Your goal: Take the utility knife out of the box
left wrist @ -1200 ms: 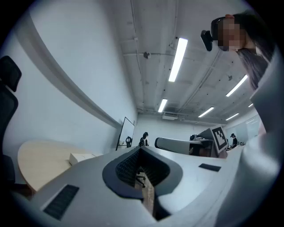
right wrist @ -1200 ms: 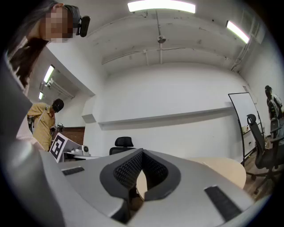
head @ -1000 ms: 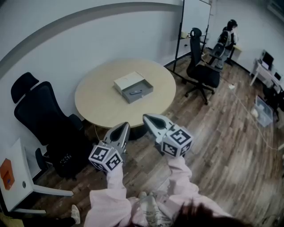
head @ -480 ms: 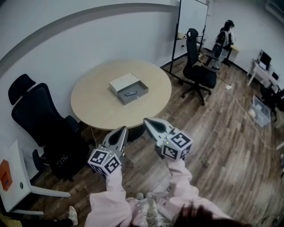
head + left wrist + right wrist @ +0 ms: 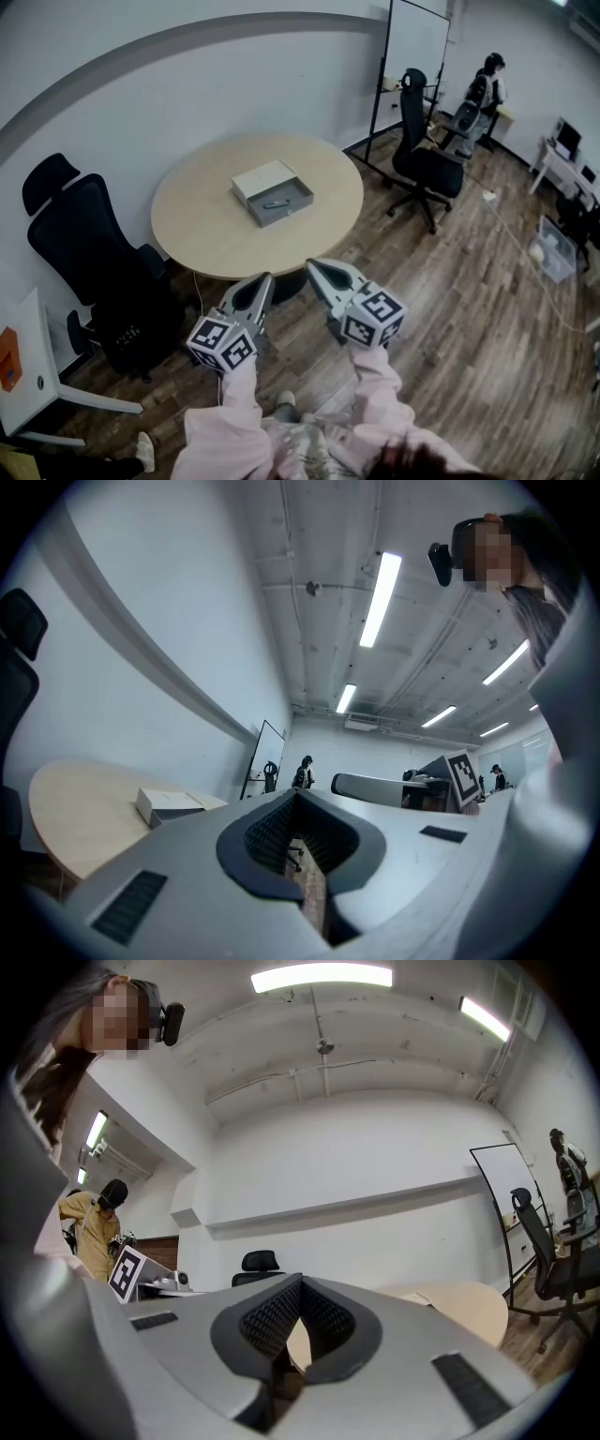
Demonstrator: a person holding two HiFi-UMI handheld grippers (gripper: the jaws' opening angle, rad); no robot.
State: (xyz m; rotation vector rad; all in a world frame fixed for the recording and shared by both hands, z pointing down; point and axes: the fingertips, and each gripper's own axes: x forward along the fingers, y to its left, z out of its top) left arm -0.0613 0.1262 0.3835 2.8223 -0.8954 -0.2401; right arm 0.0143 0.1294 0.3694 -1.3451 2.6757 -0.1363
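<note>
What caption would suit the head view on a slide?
Left gripper and right gripper, both shut and empty, short of the round table where the utility knife lies in the open box.

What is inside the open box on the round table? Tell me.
The grey tray of the box holds one small dark object, likely the utility knife. Anything under its white cover is hidden.

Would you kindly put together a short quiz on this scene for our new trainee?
1. True or false: the utility knife lies inside the box.
2. On the round table, the box sits: A) near the middle B) overhanging the edge C) on its side.
3. What does the right gripper hold?
Key: 1 true; 2 A; 3 nothing, its jaws are shut and empty.
</note>
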